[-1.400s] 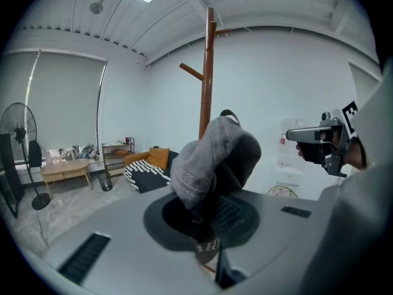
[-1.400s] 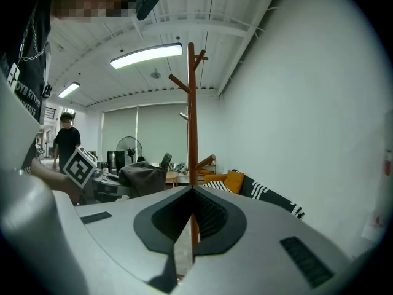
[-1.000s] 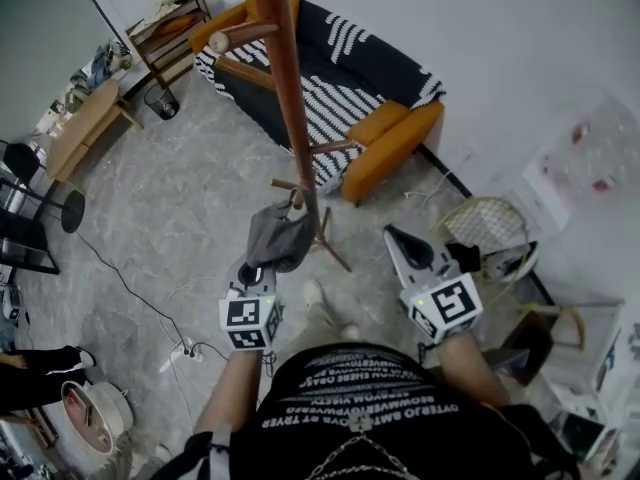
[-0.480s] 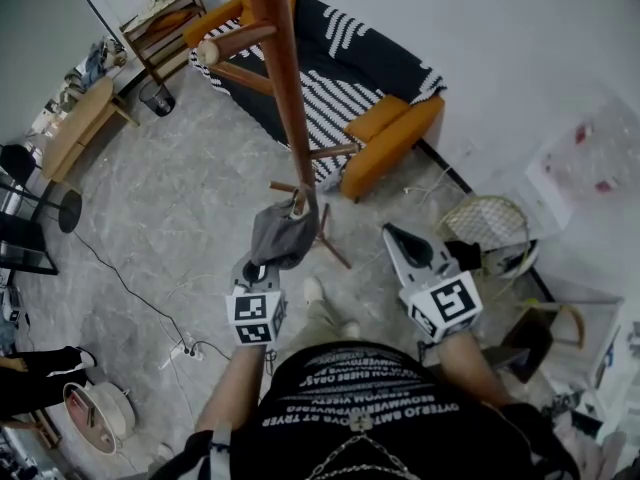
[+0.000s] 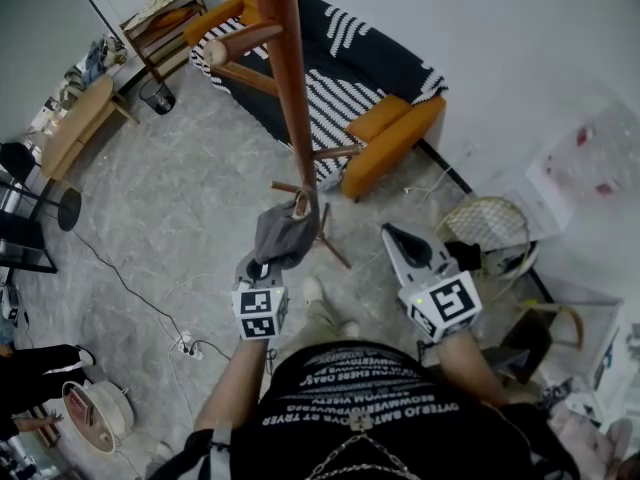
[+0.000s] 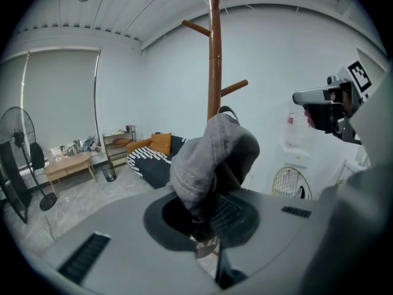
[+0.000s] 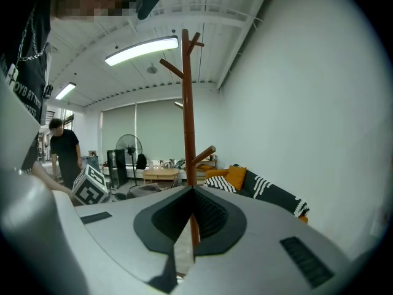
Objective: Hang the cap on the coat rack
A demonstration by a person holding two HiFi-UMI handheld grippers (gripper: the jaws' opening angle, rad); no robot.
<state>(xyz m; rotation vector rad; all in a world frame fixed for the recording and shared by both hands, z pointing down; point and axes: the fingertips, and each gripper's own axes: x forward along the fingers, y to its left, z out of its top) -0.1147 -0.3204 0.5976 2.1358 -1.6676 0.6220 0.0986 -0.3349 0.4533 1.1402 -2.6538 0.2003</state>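
A grey cap [image 5: 283, 234] hangs up from my left gripper [image 5: 257, 269], which is shut on its lower edge. The cap's top touches a low peg [image 5: 296, 201] of the brown wooden coat rack [image 5: 291, 88]; whether it is hooked over the peg I cannot tell. In the left gripper view the cap [image 6: 212, 155] rises from the jaws in front of the coat rack [image 6: 214, 60]. My right gripper [image 5: 391, 234] hovers to the right of the rack, shut and empty. The right gripper view looks up the coat rack [image 7: 186, 121] past the closed jaws.
An orange sofa with a black-and-white striped throw [image 5: 345, 83] stands behind the rack. A round wire basket [image 5: 487, 223] is at the right wall. A wooden table [image 5: 85, 123], a shelf [image 5: 165, 23] and a floor fan [image 5: 35, 193] stand at the left. A power strip [image 5: 185, 346] lies on the floor.
My left gripper has shifted slightly right and toward the rack, carrying the cap closer to the low peg. The right gripper has stayed almost still.
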